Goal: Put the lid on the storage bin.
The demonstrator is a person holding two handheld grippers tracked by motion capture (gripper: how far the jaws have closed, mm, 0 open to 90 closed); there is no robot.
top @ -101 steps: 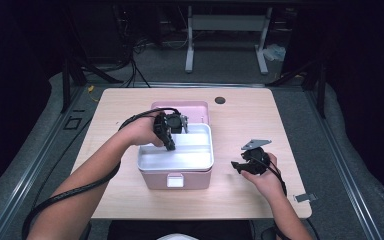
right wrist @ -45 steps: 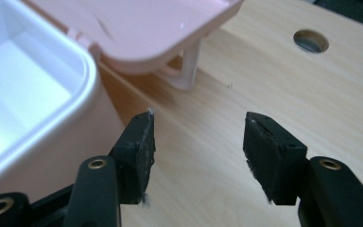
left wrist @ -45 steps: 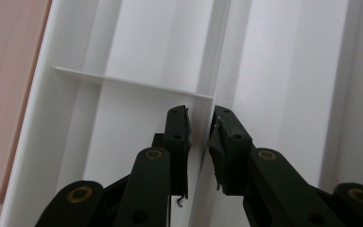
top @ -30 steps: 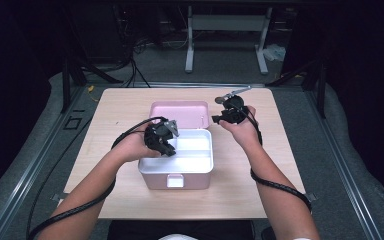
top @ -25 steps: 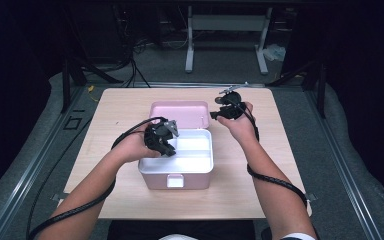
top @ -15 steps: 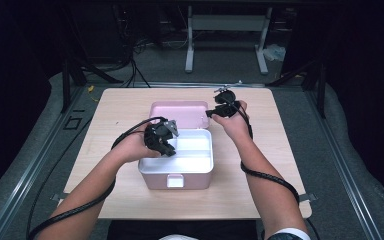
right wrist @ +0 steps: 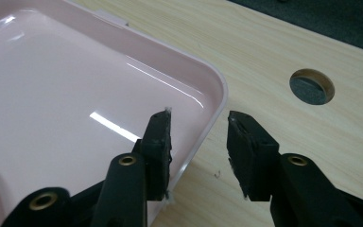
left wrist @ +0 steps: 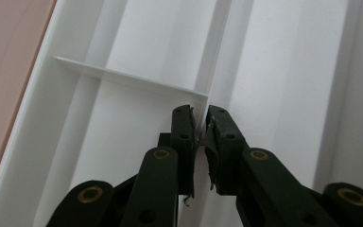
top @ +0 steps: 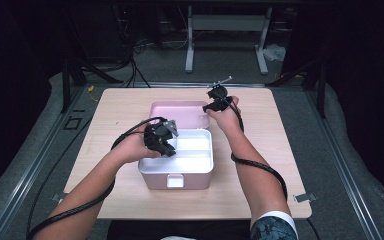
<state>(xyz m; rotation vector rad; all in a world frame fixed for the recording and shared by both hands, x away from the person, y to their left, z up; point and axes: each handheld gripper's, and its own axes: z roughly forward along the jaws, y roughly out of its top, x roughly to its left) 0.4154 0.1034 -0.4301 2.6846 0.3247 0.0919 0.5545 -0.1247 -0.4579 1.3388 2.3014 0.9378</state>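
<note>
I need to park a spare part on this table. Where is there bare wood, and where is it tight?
Free: the light wooden tabletop left of the pink plastic box, and the strip right of the right forearm. Crowded: the middle, where the box, its open pink lid and both hands sit.

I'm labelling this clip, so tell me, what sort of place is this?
Probably a lab or recording studio, not a home: a lone wooden table on a dark, cable-strewn floor, a metal stand behind it, and a pink lunch box set out for handling.
</note>
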